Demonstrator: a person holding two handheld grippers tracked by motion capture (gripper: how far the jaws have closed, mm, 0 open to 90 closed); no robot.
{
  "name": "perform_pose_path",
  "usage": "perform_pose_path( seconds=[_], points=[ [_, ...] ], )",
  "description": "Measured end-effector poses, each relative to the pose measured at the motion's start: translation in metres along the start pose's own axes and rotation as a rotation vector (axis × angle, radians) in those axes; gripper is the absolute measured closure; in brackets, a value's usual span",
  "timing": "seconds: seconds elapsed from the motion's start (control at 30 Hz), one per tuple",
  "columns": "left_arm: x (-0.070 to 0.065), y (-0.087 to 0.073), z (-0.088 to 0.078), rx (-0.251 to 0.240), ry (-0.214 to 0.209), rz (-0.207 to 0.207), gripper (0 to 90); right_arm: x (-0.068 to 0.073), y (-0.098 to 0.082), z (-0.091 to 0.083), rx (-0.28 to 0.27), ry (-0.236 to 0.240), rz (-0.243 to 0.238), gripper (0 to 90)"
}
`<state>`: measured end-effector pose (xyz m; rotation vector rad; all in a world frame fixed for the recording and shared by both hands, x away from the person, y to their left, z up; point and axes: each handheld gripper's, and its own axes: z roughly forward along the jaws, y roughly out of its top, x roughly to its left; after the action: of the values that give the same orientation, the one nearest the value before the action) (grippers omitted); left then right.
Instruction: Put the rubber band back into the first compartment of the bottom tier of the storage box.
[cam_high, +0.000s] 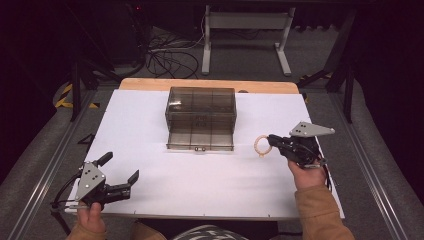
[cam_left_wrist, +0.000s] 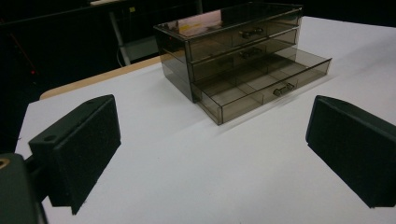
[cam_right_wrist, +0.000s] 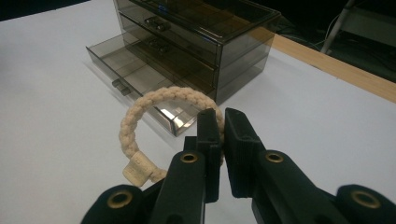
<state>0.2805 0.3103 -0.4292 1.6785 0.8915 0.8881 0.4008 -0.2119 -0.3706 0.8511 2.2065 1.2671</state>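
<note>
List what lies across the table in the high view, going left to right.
left gripper → smoky clear drawer box → braided bracelet → right gripper, shut on the bracelet.

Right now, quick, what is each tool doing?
Left tool: open, holding nothing, above the white table.
Right tool: closed on the braided bracelet, beside the drawer box.
</note>
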Motion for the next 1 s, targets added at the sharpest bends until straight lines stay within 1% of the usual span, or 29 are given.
perform_pose_path(
  seconds=[0.4,0.43,0.63,1.0],
  points=[
    [0.0,0.0,0.0,0.0,-0.001,-0.004,3.8,0.008,0.017,0.018,0.005,0.026,-0.026,85.4],
    [0.0,0.0,0.0,0.003,-0.003,0.004,3.8,0.009,0.019,0.019,0.004,0.028,-0.03,85.4],
    [0.001,0.0,0.0,0.003,-0.004,0.003,3.8,0.013,0.029,0.027,0.0,0.048,-0.048,85.4],
    [0.001,0.0,0.0,0.003,-0.003,0.006,3.8,0.025,0.042,0.045,0.004,0.08,-0.072,85.2]
  ],
)
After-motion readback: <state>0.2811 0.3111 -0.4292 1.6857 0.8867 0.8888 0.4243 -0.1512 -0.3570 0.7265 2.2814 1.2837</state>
